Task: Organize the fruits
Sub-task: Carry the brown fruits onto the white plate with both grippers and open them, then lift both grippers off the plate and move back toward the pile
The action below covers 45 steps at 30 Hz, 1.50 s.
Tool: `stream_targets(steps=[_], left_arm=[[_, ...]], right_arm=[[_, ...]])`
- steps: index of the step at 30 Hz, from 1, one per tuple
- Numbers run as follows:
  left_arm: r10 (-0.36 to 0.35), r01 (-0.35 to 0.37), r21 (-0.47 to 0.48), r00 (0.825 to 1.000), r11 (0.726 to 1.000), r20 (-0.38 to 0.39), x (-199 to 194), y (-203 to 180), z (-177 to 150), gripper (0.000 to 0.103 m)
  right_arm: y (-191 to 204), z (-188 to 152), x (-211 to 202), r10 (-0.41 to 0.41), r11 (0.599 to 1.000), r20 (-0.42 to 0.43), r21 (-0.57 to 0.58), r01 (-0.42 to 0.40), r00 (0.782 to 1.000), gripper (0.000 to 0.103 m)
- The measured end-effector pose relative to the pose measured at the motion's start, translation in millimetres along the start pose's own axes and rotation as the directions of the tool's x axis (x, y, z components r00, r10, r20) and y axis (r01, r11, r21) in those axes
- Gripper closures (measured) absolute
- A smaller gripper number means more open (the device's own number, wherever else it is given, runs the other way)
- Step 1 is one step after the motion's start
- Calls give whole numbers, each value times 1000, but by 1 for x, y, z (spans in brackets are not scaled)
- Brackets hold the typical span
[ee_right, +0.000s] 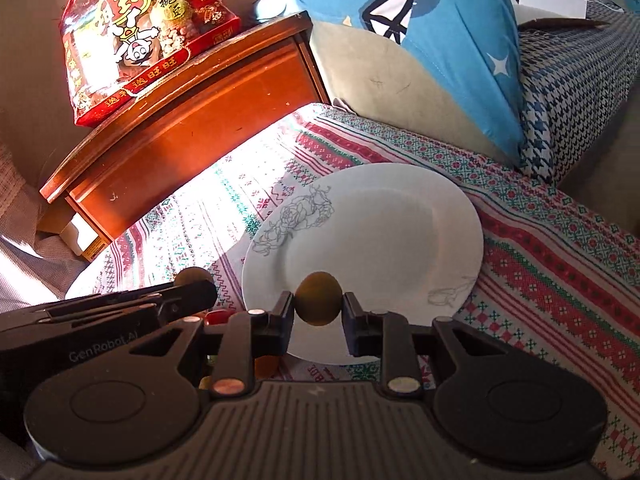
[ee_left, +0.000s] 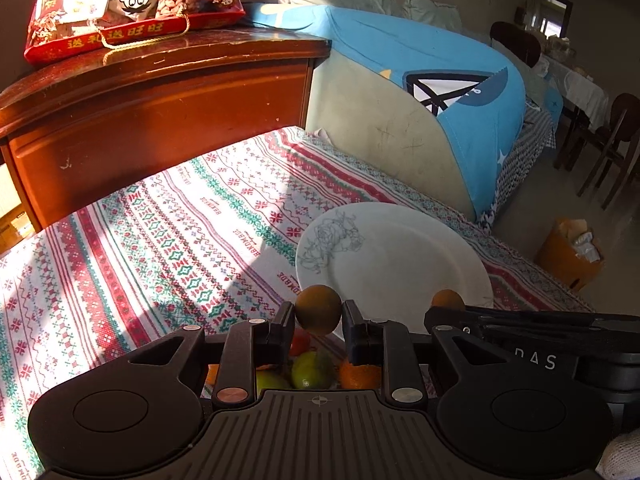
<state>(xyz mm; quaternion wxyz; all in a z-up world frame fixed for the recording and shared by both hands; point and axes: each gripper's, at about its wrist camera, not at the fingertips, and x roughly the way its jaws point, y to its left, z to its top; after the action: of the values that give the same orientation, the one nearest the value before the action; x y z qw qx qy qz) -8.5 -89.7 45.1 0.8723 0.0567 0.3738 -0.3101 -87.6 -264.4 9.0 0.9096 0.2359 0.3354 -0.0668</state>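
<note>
My left gripper (ee_left: 318, 312) is shut on a small round brownish-orange fruit (ee_left: 318, 309), held above the near left rim of a white plate (ee_left: 400, 256) with a grey flower drawing. Below the left gripper lies a heap of fruit (ee_left: 312, 368): green, orange and red pieces. My right gripper (ee_right: 319, 300) is shut on a similar brownish fruit (ee_right: 319, 298) over the near edge of the same white plate (ee_right: 380, 232). Each view shows the other gripper beside it with its fruit: at the right (ee_left: 448, 300) in the left wrist view, at the left (ee_right: 194, 276) in the right wrist view.
The plate lies on a patterned red, green and white tablecloth (ee_left: 160, 240). Behind it stands a brown wooden cabinet (ee_left: 160, 112) with a red snack bag (ee_left: 132, 0) on top. A sofa with a blue cushion (ee_right: 440, 40) borders the table's far right. Chairs and an orange bin (ee_left: 568, 256) stand beyond.
</note>
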Motion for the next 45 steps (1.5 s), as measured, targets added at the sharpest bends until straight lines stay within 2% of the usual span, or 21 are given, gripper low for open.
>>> stream_targets(steps=[8, 17, 28, 30, 35, 45], left_arm=[[-35, 35, -13, 999, 999, -41, 31, -13, 2, 80], [-31, 29, -38, 998, 999, -60, 46, -18, 3, 78], [-29, 27, -76, 999, 997, -24, 31, -13, 11, 66], [-22, 20, -76, 999, 997, -25, 28, -11, 11, 57], [20, -21, -56, 1000, 998, -23, 18, -6, 9, 55], [72, -73, -104, 997, 992, -14, -9, 22, 8, 53]], right_arm=[[-10, 3, 12, -19, 998, -24, 53, 21, 1000, 77], [-18, 3, 10, -30, 996, -18, 86, 32, 999, 74], [-13, 2, 2, -9, 998, -5, 70, 9, 1000, 72], [-11, 0, 1, -7, 998, -3, 63, 7, 1000, 71], [-4, -3, -3, 7, 999, 1, 37, -7, 1000, 68], [11, -12, -8, 74, 997, -15, -25, -74, 997, 68]])
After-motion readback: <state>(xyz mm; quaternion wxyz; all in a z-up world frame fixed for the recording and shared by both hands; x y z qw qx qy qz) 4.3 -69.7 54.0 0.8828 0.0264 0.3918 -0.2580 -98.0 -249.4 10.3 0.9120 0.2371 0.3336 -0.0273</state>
